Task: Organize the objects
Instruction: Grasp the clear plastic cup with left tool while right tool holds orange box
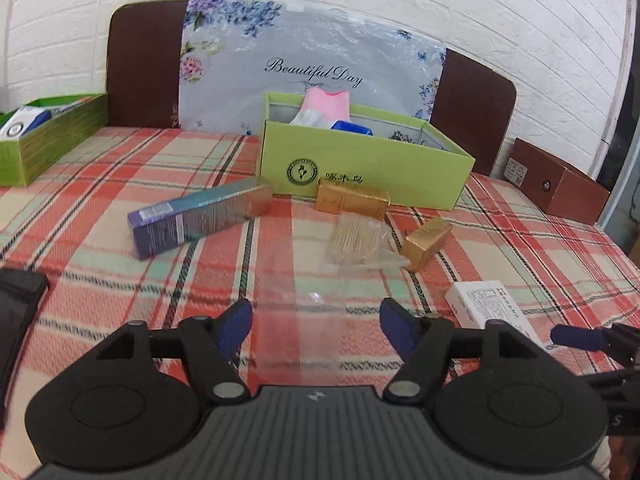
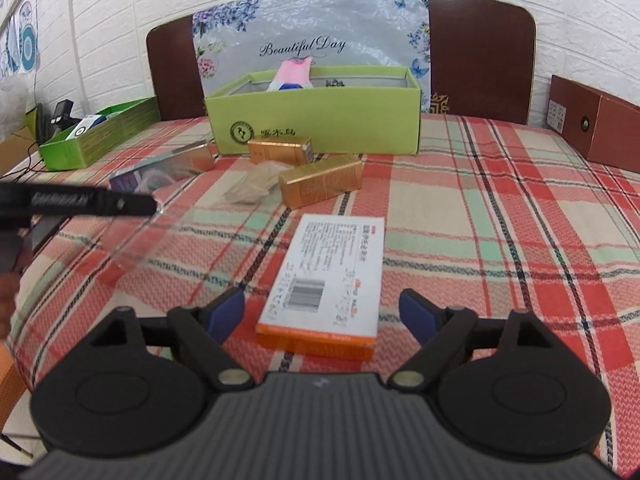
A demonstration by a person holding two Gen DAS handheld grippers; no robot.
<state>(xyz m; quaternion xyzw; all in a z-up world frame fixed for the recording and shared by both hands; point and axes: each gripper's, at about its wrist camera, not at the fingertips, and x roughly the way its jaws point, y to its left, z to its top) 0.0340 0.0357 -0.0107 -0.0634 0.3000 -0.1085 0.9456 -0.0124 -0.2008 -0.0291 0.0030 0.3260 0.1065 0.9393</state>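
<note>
Ahead of the left gripper, on the plaid cloth of the bed, lies a scatter of small packages. Its blue-padded fingers stand spread, with only a blurred clear plastic sheet showing between them (whether they touch it I cannot tell). At 12 o'clock sits the open lime-green box, a pink item poking out of it. At 11 o'clock lies a long purple-and-gold carton; at 1 o'clock, a gold box just in front of the green one, a clear bag of toothpicks and a second gold box touching it. A white box lies at 2 o'clock.

Beneath the right gripper, the fingers are likewise spread, either side of the white box with an orange edge but clear of it. At 12 o'clock stands the lime-green box; the gold boxes lie between. At 10 o'clock sits a second, shallower green box, and at 2 o'clock a brown box.
</note>
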